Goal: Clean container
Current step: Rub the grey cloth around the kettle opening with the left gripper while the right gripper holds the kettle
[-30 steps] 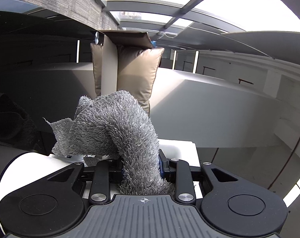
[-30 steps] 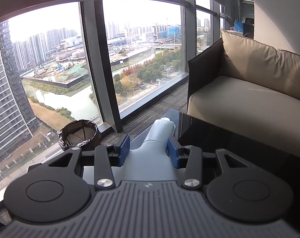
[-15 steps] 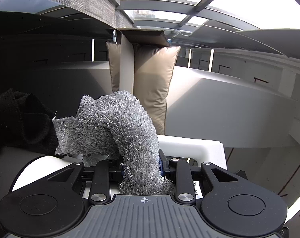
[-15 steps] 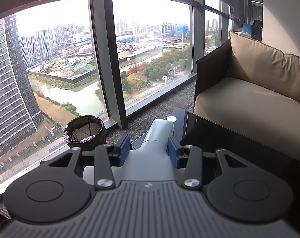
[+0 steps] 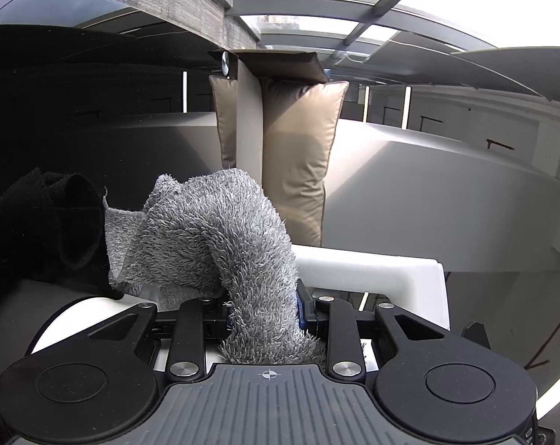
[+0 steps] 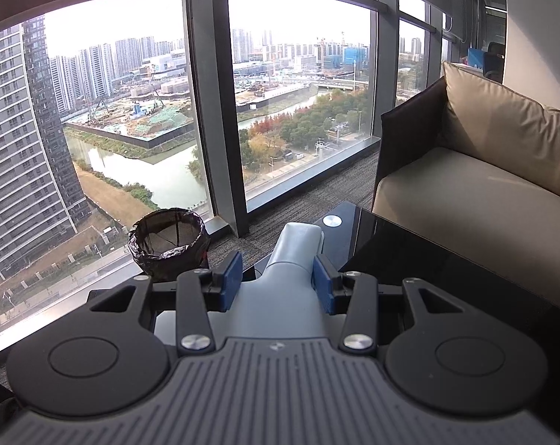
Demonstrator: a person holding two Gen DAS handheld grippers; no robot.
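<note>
Claws at work: the left claw [image 5: 263, 309] pinches a grey shaggy cloth [image 5: 220, 237] over a white container [image 5: 368, 274], while the right claw [image 6: 276, 282] clamps a grey bottle [image 6: 296, 256] above the black worktop [image 6: 409, 256]; beyond, a lined bin [image 6: 168, 244] and sofa [image 6: 483, 185].

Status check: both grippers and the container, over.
Left gripper shut on grey cloth. Right gripper shut on grey-blue container. Cloth not on container; nothing visibly in the way.

No readable text, label, brand or number on anything in view.
</note>
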